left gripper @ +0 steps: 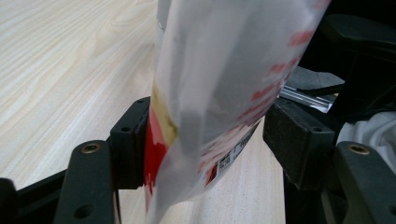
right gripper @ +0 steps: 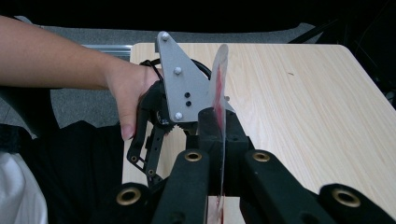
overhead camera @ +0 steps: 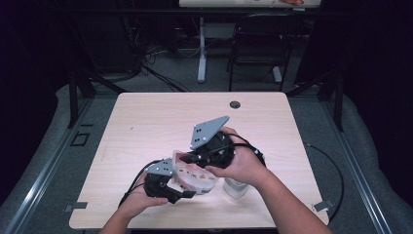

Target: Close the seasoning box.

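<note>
we note first what is obscured. in the high view the plastic bag (overhead camera: 194, 175) sits at lower centre of the frame, between the left gripper (overhead camera: 168, 187) and the right gripper (overhead camera: 195, 157); both sets of jaws are covered by hands, housings and the bag itself, so we cannot read their grip from there. a white object (overhead camera: 235, 187) just right of the bag is half hidden behind the right forearm and we cannot identify it.

in the left gripper view the bag (left gripper: 224, 93) runs from bottom centre out past the top edge, cut off. it is translucent, with red printing and a yellowish patch. a small label with a barcode-like strip shows low on it, too blurred for us to read; no brand can be made out. the left jaws stand on either side of the bag with the left pad against it and a gap at the right pad, so we judge them open around it.

the right gripper view shows the bag (right gripper: 218, 107) edge-on, a thin sheet rising at centre frame, with the right jaws closed tight on its lower edge. that view also shows the left gripper (right gripper: 180, 100) and its hand (right gripper: 128, 93) at upper left, above the counter (right gripper: 303, 102).
</note>
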